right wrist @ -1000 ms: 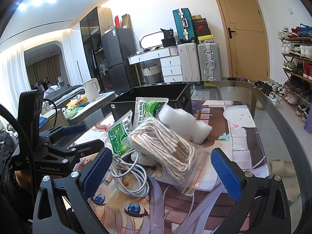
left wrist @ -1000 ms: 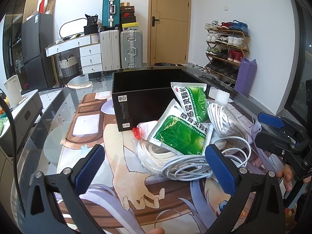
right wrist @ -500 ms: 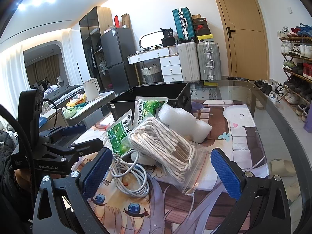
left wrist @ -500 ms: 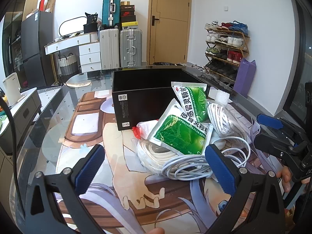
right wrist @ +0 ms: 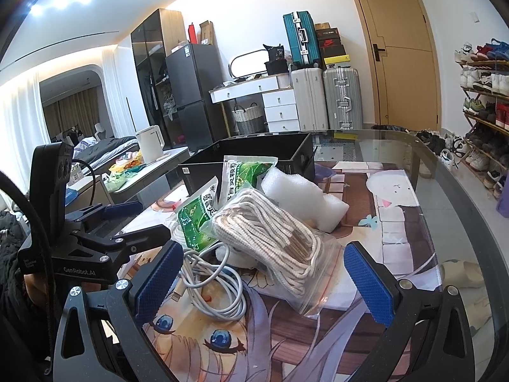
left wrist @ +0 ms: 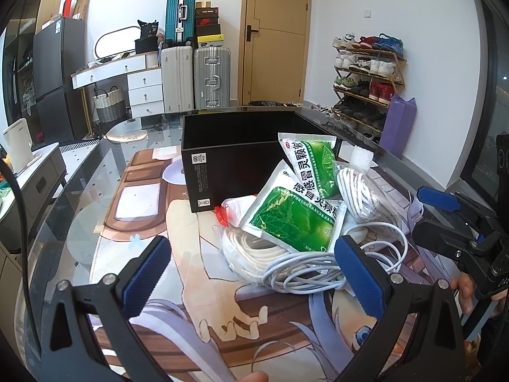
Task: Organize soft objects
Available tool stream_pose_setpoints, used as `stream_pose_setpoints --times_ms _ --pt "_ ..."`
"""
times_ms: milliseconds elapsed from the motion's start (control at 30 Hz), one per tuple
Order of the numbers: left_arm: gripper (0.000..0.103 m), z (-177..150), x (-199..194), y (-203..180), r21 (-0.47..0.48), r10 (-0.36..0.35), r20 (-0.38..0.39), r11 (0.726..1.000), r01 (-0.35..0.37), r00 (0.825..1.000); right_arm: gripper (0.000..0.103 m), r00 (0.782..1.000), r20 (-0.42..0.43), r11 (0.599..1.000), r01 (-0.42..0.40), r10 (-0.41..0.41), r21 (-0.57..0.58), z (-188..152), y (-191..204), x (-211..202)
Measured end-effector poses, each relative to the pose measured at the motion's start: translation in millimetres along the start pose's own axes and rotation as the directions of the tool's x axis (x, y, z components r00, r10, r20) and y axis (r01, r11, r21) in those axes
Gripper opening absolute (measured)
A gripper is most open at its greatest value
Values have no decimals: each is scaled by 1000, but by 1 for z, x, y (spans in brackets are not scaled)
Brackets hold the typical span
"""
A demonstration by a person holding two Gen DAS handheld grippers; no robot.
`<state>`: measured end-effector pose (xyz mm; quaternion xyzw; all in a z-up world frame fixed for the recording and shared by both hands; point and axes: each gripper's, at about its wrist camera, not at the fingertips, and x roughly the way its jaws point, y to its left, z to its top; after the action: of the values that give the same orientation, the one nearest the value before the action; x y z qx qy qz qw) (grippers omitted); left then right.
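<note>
- Left wrist view: the left hand-held gripper [left wrist: 251,269] is spread wide and holds nothing, above the glass worktop [left wrist: 95,172] with its cartoon mat.
- A heap of soft things lies just in front of the black box [left wrist: 229,165]: two green sachets [left wrist: 296,219], bagged white rope [left wrist: 254,251], a white cable coil [left wrist: 305,270] and a second bagged rope bundle [left wrist: 366,194].
- Right wrist view: the right hand-held gripper [right wrist: 259,281] is also wide open and empty.
- The rope bundle [right wrist: 273,238] lies between its fingers, with white foam [right wrist: 302,197] behind it and the cable coil [right wrist: 216,286] beside the left finger.
</note>
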<state>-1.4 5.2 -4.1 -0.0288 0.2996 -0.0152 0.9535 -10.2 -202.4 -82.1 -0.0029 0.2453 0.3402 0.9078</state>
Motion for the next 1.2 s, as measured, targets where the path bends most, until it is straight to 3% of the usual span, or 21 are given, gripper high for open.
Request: stream_pose_setpoints --times_ms 1200 --pt "103 -1 2 1 4 2 -11 1000 -2 1000 103 1000 -19 1000 8 -8 -2 -1 1 4"
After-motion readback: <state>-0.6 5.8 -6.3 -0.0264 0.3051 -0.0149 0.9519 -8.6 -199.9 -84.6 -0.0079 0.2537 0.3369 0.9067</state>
